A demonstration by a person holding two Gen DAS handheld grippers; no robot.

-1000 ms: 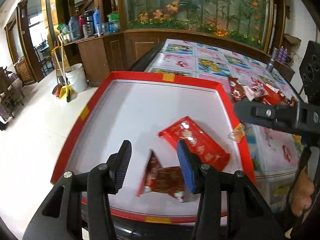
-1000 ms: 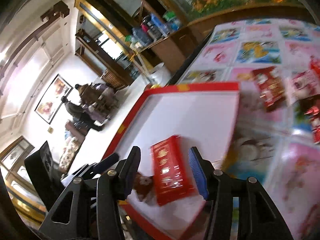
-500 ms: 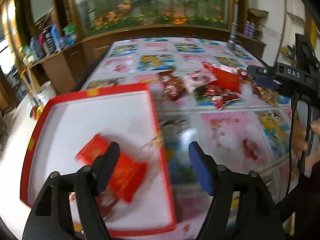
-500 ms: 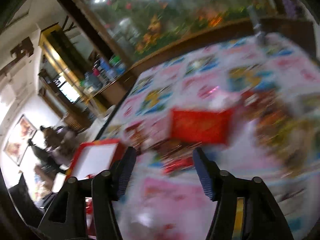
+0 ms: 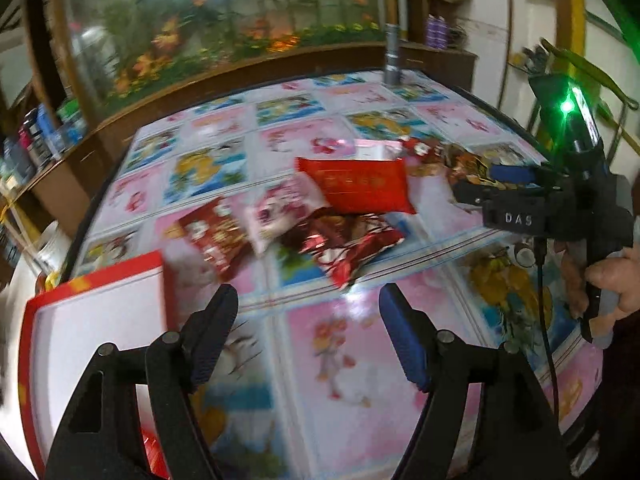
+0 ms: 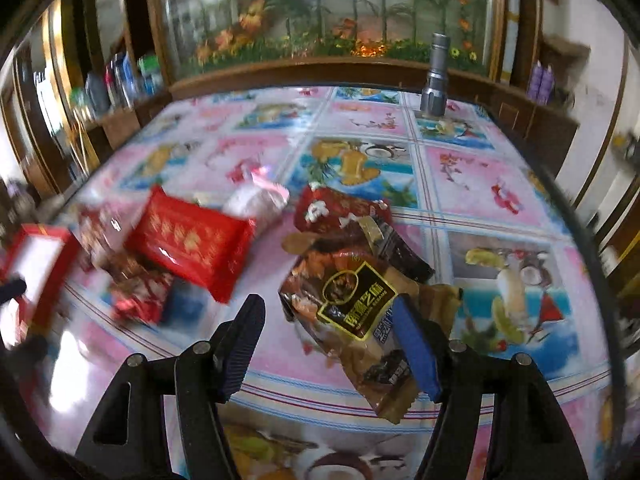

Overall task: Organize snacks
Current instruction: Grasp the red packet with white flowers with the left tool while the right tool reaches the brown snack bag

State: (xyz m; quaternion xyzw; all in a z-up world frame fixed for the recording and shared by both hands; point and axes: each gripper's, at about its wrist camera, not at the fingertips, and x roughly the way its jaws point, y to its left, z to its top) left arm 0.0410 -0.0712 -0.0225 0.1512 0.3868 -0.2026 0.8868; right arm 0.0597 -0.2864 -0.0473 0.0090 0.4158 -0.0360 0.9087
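Left gripper (image 5: 308,340): jaws spread wide with nothing between them, hanging over bare tablecloth at the near side of the table.
Right gripper (image 6: 330,340): jaws wide and empty of any grip, over the near end of the brown snack packet (image 6: 356,300); the blue pad sits just beside the packet's right edge, the other pad well clear of it.
Snacks, near: the brown snack packet lies flat, overlapping a darker packet behind it.
Snacks, left of that: a flat red packet (image 6: 192,240) rests partly on a dark red foil packet (image 5: 344,240) and a pale pink packet (image 5: 280,212); one more red packet (image 5: 212,236) lies just beside the tray's corner.
Tray (image 5: 96,280): red rim, white floor, at the near left of the table; its floor is mostly hidden here, so I cannot tell how much it holds.
Risk, grip: the brown packet is slick and overlaps its neighbour, so a closing pinch may well lift two at once or slide off the edge.
Risk, pile: pulling the flat red packet could drag the foil packet under it.
Risk, hands: both grippers work the same heap, so they could knock together.
Edges: the table's right edge lies near the brown packet; the tray's raised rim must be cleared.
Open room: bare cloth far and right; a flashlight (image 6: 434,76) stands at the far edge, well apart.
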